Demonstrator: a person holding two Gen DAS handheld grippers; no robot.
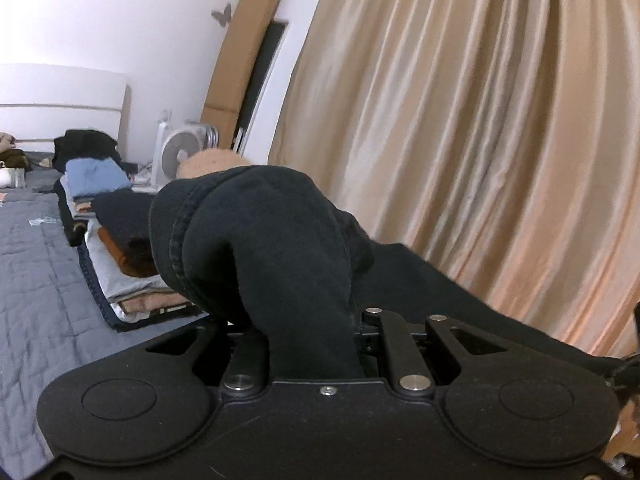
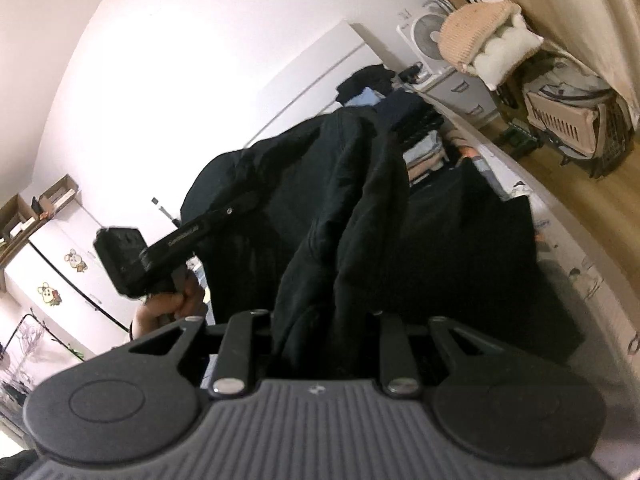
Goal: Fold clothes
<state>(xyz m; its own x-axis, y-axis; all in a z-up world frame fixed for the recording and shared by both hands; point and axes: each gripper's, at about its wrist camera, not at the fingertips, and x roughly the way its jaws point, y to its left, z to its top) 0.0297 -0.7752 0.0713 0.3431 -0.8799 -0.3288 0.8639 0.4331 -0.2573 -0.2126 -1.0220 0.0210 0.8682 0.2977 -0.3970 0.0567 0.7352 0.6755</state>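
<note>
A black garment (image 1: 260, 220) bulges up out of my left gripper (image 1: 308, 320) and hides its fingertips; the jaws are shut on the cloth. In the right wrist view the same black garment (image 2: 340, 200) hangs in thick folds from my right gripper (image 2: 320, 320), which is also shut on it, tips buried in the fabric. My left gripper (image 2: 248, 200) shows there at the left with a hand (image 2: 172, 304) on its handle and its fingers clamped into the garment's upper edge. The cloth is held up in the air between both grippers, above the bed.
A grey quilted bed (image 1: 32, 280) lies at the left, with stacks of folded clothes (image 1: 120, 248) along its edge. A beige curtain (image 1: 480, 120) fills the right. A white fan (image 2: 428, 36), a laundry basket (image 2: 560, 120) and wooden floor (image 2: 580, 200) lie beyond the bed.
</note>
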